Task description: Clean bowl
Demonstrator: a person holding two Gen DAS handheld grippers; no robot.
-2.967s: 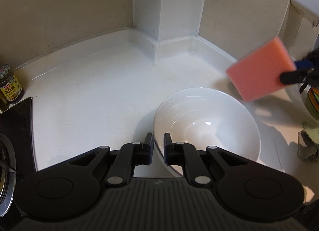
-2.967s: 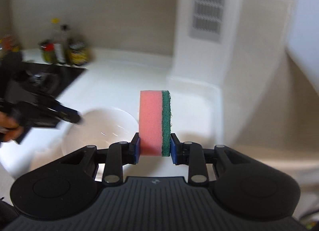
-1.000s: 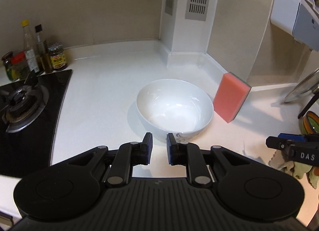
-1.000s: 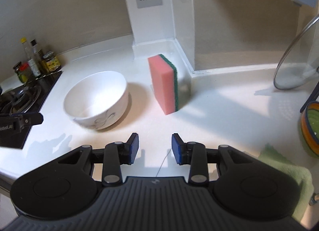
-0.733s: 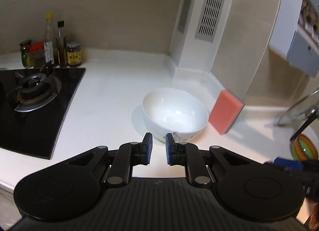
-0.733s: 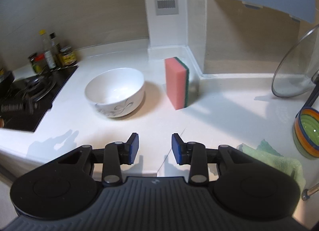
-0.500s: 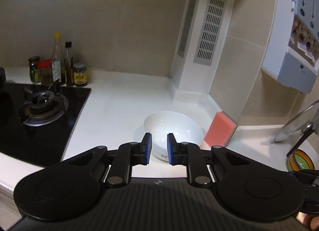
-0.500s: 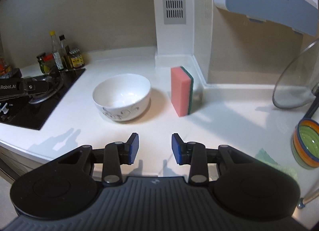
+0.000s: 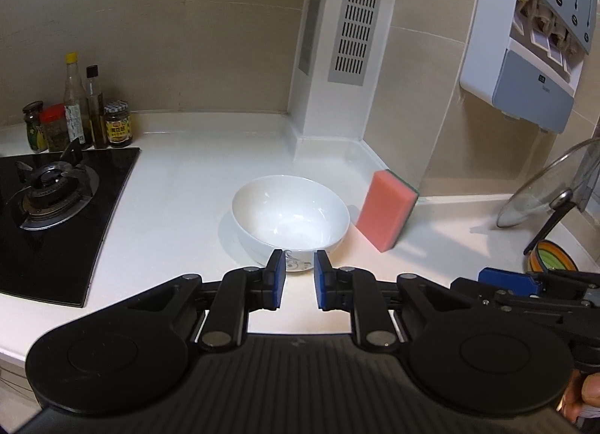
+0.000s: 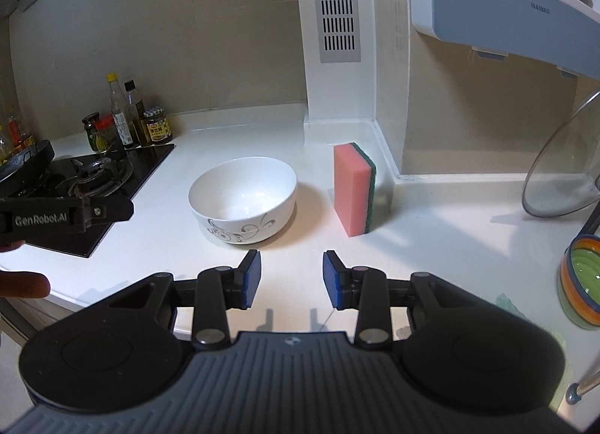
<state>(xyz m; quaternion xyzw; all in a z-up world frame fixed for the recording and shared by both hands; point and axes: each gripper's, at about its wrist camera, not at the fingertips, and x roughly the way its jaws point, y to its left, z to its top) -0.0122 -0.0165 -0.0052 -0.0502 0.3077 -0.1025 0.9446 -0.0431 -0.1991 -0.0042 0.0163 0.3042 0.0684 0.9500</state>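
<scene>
A white bowl (image 9: 290, 216) with a grey swirl pattern stands upright on the white counter; it also shows in the right wrist view (image 10: 243, 198). A pink sponge with a green scouring side (image 9: 388, 209) stands on its edge just right of the bowl, leaning by the wall corner, also seen in the right wrist view (image 10: 354, 188). My left gripper (image 9: 298, 278) is open and empty, pulled back in front of the bowl. My right gripper (image 10: 291, 276) is open and empty, back from both bowl and sponge.
A black gas hob (image 9: 52, 205) lies at the left with several sauce bottles (image 9: 80, 123) behind it. A glass pot lid (image 10: 562, 168) leans at the right, a colourful striped bowl (image 10: 581, 284) below it. A white vented column (image 10: 337, 59) stands behind.
Three seconds ago the right gripper held the sponge above the bowl and the left held the bowl's rim. Both have let go and pulled back; the sponge now stands beside the bowl.
</scene>
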